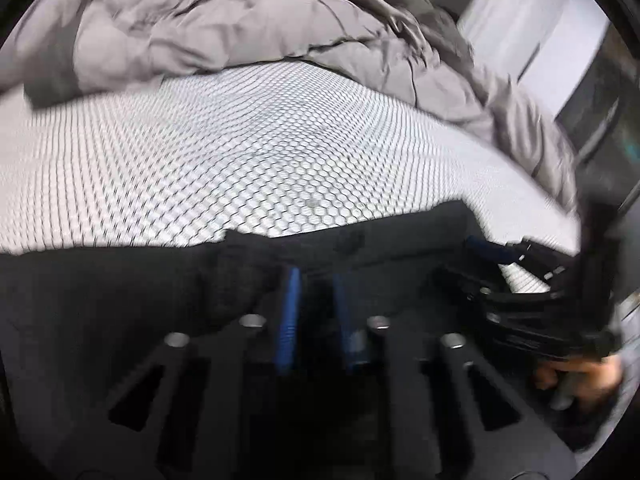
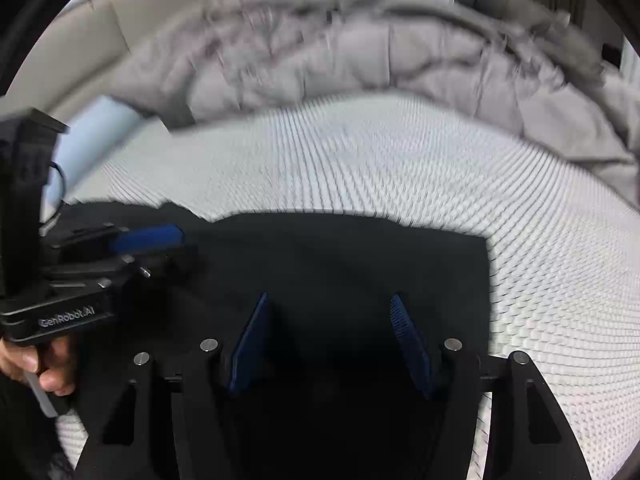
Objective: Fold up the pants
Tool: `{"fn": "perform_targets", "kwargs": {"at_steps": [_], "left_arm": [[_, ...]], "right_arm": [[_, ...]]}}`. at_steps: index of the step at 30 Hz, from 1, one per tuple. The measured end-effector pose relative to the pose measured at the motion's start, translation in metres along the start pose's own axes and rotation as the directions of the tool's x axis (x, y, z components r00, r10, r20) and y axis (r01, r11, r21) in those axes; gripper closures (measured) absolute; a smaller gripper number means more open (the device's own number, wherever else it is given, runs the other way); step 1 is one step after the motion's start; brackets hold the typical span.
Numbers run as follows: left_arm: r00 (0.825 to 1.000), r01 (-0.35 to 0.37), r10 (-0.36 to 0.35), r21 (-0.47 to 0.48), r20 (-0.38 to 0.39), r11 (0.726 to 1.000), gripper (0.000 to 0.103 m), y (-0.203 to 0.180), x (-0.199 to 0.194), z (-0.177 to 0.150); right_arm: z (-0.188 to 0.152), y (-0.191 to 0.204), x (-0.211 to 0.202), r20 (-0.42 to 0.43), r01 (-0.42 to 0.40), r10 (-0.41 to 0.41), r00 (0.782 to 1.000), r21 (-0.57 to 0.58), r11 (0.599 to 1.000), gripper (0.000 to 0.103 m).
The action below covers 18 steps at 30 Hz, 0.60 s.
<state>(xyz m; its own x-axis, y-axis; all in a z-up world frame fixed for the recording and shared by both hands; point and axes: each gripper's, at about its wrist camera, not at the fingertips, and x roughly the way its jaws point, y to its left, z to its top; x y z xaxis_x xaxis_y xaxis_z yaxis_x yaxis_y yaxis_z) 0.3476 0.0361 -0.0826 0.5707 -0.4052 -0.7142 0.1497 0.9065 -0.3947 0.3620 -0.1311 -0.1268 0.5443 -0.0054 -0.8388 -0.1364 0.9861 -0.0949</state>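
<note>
The black pants lie on the white honeycomb-patterned mattress. In the left wrist view my left gripper has its blue pads close together, pinching a bunched fold of the black fabric. In the right wrist view the pants lie flat as a dark panel, and my right gripper hangs just above it with its blue pads wide apart and nothing between them. The left gripper also shows at the left of the right wrist view; the right gripper shows at the right of the left wrist view.
A crumpled grey duvet is heaped along the far side of the mattress, also seen in the right wrist view. A beige headboard and a light blue pillow are at far left. Bare mattress lies beyond the pants.
</note>
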Motion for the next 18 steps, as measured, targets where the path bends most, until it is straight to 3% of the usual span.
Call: {"fn": "perform_targets", "kwargs": {"at_steps": [2, 4, 5, 6, 8, 11, 13, 15, 18], "left_arm": [[1.0, -0.017, 0.017, -0.004, 0.01, 1.0, 0.095, 0.011, -0.009, -0.003], [0.999, -0.038, 0.038, 0.004, 0.016, 0.999, 0.095, 0.014, -0.022, -0.008], [0.995, -0.094, 0.094, 0.025, 0.032, 0.995, 0.092, 0.011, -0.031, -0.012], [0.991, -0.127, 0.125, 0.044, 0.045, 0.991, 0.091, 0.008, -0.038, -0.016], [0.995, -0.09, 0.087, 0.073, 0.049, 0.993, 0.088, -0.003, -0.052, -0.029], [0.999, -0.028, 0.021, 0.152, 0.046, 0.988, 0.065, -0.035, -0.059, -0.06], [1.0, -0.022, 0.021, 0.249, 0.005, 0.968, 0.059, -0.061, -0.05, -0.081], [0.995, -0.094, 0.099, 0.326, 0.001, 0.941, 0.058, -0.073, -0.038, -0.097], [0.994, -0.101, 0.107, 0.333, -0.001, 0.938, 0.058, -0.07, -0.04, -0.103]], "right_arm": [[-0.008, -0.011, -0.005, 0.015, 0.114, -0.114, 0.993, -0.008, 0.993, 0.039], [-0.014, -0.031, -0.018, 0.011, 0.234, -0.235, 0.972, 0.038, 0.972, 0.035], [-0.019, -0.039, -0.029, 0.027, 0.241, -0.243, 0.97, 0.059, 0.969, 0.035], [-0.025, -0.043, -0.042, 0.045, 0.215, -0.219, 0.975, 0.073, 0.974, 0.035], [-0.04, -0.038, -0.074, 0.11, 0.107, -0.114, 0.987, 0.071, 0.992, 0.035], [-0.052, -0.005, -0.094, 0.149, -0.067, 0.063, 0.987, 0.023, 0.997, 0.035], [-0.06, 0.023, -0.089, 0.121, -0.183, 0.185, 0.975, -0.03, 0.983, 0.035], [-0.07, 0.038, -0.08, 0.051, -0.193, 0.196, 0.979, -0.069, 0.979, 0.035], [-0.089, 0.034, -0.067, -0.012, -0.047, 0.046, 0.999, -0.134, 0.99, 0.035]]}}
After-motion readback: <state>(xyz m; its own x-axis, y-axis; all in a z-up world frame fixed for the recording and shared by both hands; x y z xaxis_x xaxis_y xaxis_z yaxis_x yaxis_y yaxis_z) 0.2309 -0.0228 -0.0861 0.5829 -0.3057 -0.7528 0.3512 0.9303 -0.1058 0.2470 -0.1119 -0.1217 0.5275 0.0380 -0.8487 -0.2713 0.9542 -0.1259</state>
